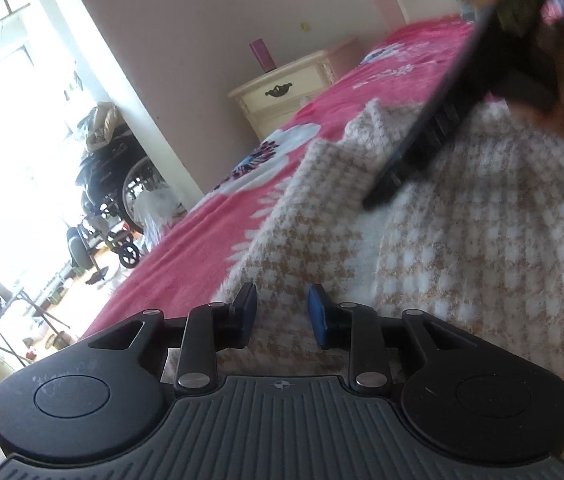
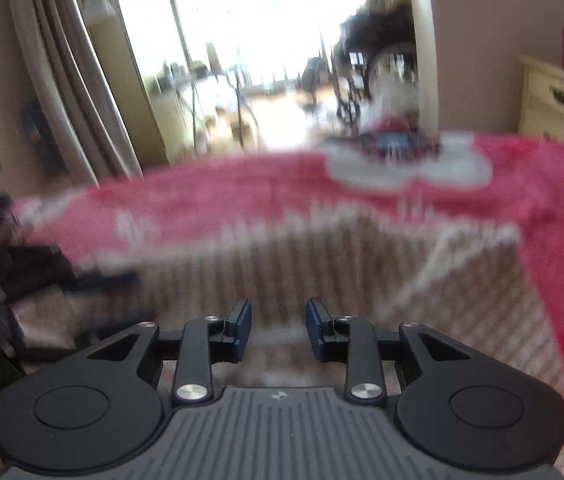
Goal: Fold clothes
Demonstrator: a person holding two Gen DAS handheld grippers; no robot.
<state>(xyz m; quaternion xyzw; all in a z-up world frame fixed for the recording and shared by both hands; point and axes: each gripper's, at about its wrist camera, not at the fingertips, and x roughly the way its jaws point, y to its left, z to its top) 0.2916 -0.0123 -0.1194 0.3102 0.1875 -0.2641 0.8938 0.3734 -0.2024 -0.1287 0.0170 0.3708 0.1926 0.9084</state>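
The fuzzy beige-and-white checked garment (image 1: 462, 248) lay spread on the pink blanket (image 1: 186, 256) of the bed, directly under and ahead of the left tool (image 1: 282, 316), whose blue pads stood narrowly apart with only cloth visible below the gap and nothing pinched. The right tool (image 2: 278, 330), seen through heavy blur, was likewise narrowly parted and empty above the same garment (image 2: 322, 264). With gaps that slim, either tool might have skated over the thick pile or caught the blanket along with the edge, dragging the garment crooked instead of folding it.
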